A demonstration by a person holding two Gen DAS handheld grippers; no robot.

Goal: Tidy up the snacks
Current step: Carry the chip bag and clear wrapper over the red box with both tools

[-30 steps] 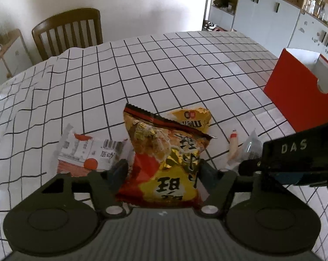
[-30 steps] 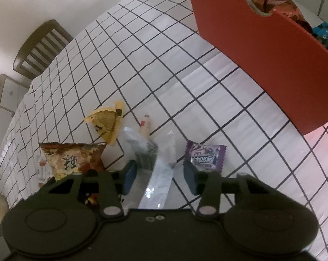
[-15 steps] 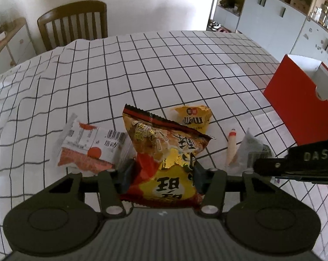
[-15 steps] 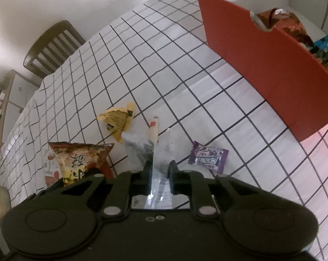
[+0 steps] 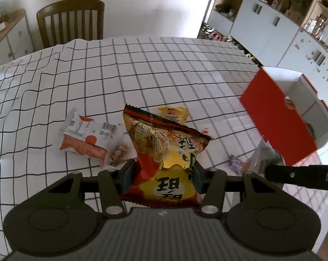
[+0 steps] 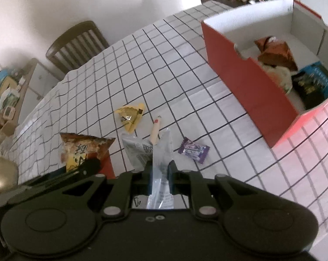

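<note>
My left gripper (image 5: 163, 179) is shut on a red and yellow chip bag (image 5: 164, 150), held upright above the checked tablecloth. The same chip bag (image 6: 81, 150) shows at the left of the right wrist view. My right gripper (image 6: 160, 175) is shut on a clear silvery packet (image 6: 155, 152), lifted off the cloth. The red box (image 6: 248, 82) stands to the right, open on top, with several snack bags inside. On the cloth lie a small yellow packet (image 6: 130, 115), a thin sausage stick (image 6: 156, 129) and a purple candy (image 6: 193, 150).
A white and orange packet (image 5: 88, 137) and a small brown candy (image 5: 119, 152) lie left of the chip bag. A wooden chair (image 5: 71, 19) stands at the table's far side. White cabinets (image 5: 270, 30) line the wall at the right.
Both grippers closed on their packets and rose from the cloth. The right jaws went from wide apart to pinching the clear packet. The chip bag now hangs above the table.
</note>
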